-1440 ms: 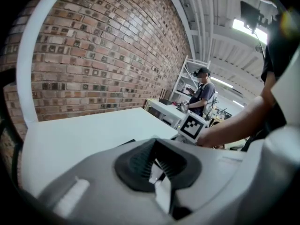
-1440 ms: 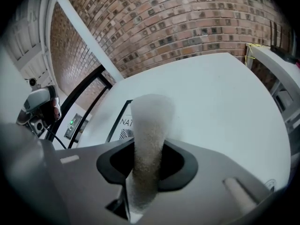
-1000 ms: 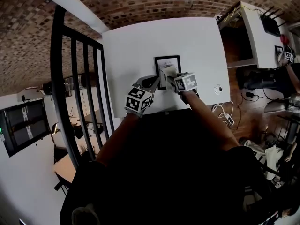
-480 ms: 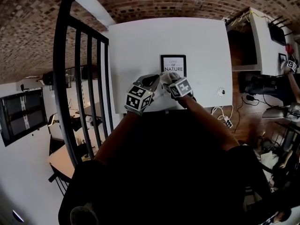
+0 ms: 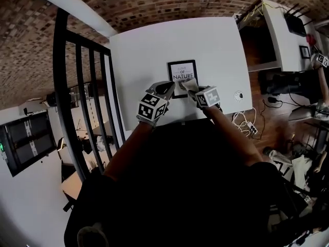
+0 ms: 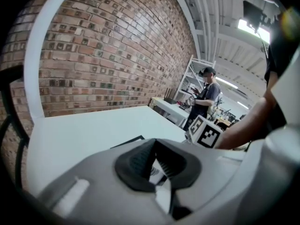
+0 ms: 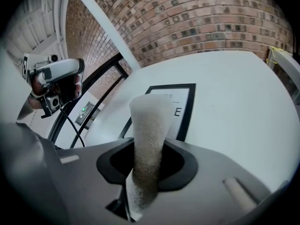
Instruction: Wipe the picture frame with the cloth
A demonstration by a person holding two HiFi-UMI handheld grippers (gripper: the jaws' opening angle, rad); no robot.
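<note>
A black picture frame [image 5: 181,69] with a white print lies flat on the white table [image 5: 154,45]. My left gripper [image 5: 168,89] sits at the frame's lower left corner. In the left gripper view its jaws [image 6: 157,167] are shut on the frame's edge [image 6: 130,141]. My right gripper [image 5: 194,90] is shut on a rolled grey-white cloth [image 5: 189,84], which rests on the frame's lower right part. In the right gripper view the cloth [image 7: 148,130] stands up between the jaws of that gripper [image 7: 146,168] and hides part of the frame [image 7: 186,102].
A black railing [image 5: 82,96] runs along the table's left side. A small round object [image 5: 239,95] lies near the table's right front corner. A white desk [image 5: 280,30] stands to the right, with cables on the floor [image 5: 247,125]. A person [image 6: 206,95] stands in the background.
The right gripper has slid the cloth from the frame's middle to its lower right, uncovering the printed words. The left gripper has stayed at the lower left corner.
</note>
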